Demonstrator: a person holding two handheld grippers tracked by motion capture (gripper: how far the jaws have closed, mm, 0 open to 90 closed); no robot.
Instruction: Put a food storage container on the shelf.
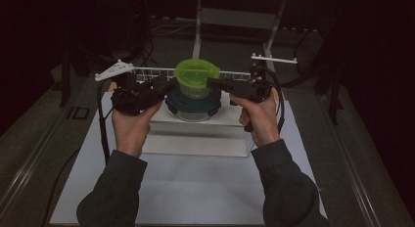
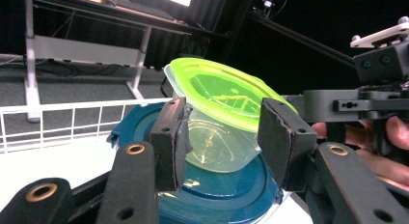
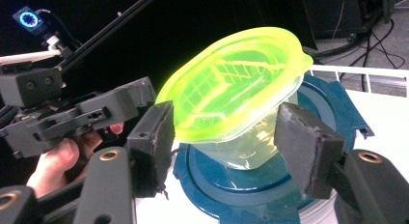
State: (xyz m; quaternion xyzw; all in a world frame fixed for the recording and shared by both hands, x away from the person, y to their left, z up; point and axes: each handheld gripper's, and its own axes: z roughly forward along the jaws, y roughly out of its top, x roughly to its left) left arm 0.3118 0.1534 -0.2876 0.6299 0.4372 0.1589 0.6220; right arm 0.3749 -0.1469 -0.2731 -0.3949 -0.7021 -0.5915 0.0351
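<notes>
We see a small clear tub (image 1: 195,87) with a bright green lid (image 1: 196,70), sitting tilted on the dark blue lid (image 1: 193,103) of a bigger round container (image 1: 192,114). That container stands on a white block (image 1: 195,134) near the middle of the far edge of the tabletop (image 1: 171,197), in front of a white wire rack (image 1: 147,73).

Our left hand-held gripper (image 2: 222,137) comes in from the left side; in its own view the clear tub (image 2: 219,142) sits between the two jaws, the left pad (image 2: 169,137) touching its wall, and we cannot tell whether the right pad presses on it. Our right hand-held gripper (image 3: 226,142) comes in from the right side with its jaws spread wide, and the tub (image 3: 246,147) stands between them, clear of both pads (image 3: 304,147).
</notes>
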